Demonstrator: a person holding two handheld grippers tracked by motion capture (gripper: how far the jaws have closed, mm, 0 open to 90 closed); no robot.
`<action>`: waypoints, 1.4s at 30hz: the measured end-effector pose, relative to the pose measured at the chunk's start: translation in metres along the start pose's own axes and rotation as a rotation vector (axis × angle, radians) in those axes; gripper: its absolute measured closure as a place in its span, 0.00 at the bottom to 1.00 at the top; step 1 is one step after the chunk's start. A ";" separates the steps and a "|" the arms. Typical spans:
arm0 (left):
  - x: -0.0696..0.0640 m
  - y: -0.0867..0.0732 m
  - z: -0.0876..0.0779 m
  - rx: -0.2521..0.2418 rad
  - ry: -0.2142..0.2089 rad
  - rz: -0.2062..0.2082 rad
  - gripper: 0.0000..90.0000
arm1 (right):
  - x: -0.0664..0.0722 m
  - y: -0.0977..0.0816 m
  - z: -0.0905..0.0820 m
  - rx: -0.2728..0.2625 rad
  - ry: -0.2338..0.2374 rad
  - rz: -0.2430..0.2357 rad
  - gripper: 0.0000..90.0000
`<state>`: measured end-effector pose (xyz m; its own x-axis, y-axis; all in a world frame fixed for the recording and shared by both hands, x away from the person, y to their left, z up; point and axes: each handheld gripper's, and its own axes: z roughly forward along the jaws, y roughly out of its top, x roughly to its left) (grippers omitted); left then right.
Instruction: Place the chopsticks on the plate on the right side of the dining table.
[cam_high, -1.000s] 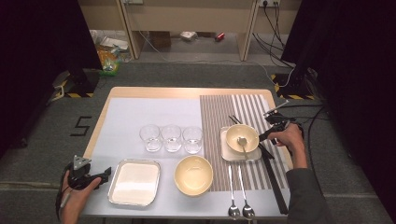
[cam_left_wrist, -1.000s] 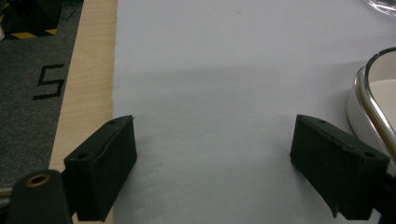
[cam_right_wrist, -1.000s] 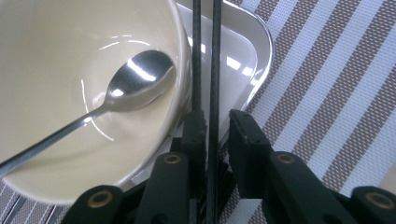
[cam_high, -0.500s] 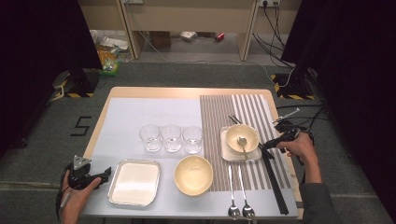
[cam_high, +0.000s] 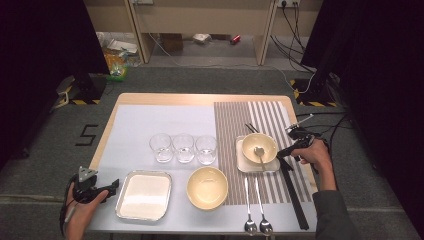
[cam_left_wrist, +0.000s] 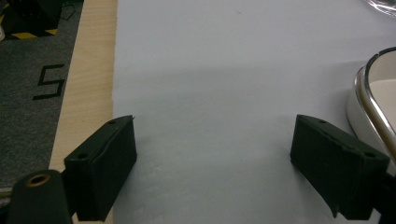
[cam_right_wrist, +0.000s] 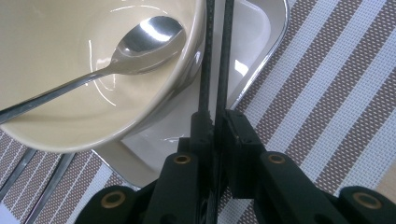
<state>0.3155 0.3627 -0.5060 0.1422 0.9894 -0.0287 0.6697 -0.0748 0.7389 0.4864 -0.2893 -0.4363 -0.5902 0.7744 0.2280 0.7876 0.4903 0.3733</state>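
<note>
A cream bowl (cam_high: 259, 145) with a spoon (cam_high: 260, 155) in it stands on a small square tray (cam_high: 242, 165) on the striped mat. My right gripper (cam_high: 285, 151) is just right of that bowl. Its jaws have just been closing and are shut on a pair of thin black chopsticks (cam_right_wrist: 215, 56). The chopsticks run past the bowl (cam_right_wrist: 70, 70) and over the tray (cam_right_wrist: 252, 32), and their tips (cam_high: 250, 128) poke out behind the bowl. My left gripper (cam_high: 112, 187) rests at the table's near left corner. It (cam_left_wrist: 215, 172) is open over the pale mat with nothing between its jaws.
Three glasses (cam_high: 183, 148) stand in a row mid-table. A larger cream bowl (cam_high: 207, 187) and a metal tray (cam_high: 144, 195) sit near the front, and the tray's rim (cam_left_wrist: 373, 93) is by the left gripper. Two spoons (cam_high: 255, 220) and a long black bar (cam_high: 295, 195) lie on the striped mat (cam_high: 235, 115).
The right hand has come slightly toward the near side, from behind the bowl's right to level with it. The left hand and the tableware have not moved.
</note>
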 end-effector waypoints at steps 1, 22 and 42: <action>0.000 0.000 0.000 -0.006 0.002 -0.001 0.15 | 0.000 0.001 0.001 0.003 0.003 0.007 0.94; 0.000 0.000 0.000 -0.001 0.001 0.000 0.15 | 0.000 0.013 0.005 -0.003 -0.009 -0.004 0.91; 0.000 0.000 0.000 -0.002 0.001 0.000 0.15 | 0.010 0.000 -0.001 -0.004 -0.039 -0.077 0.77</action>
<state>0.3155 0.3625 -0.5062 0.1410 0.9896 -0.0281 0.6682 -0.0742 0.7403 0.4800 -0.2819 -0.4332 -0.6419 0.7492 0.1632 0.7391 0.5477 0.3921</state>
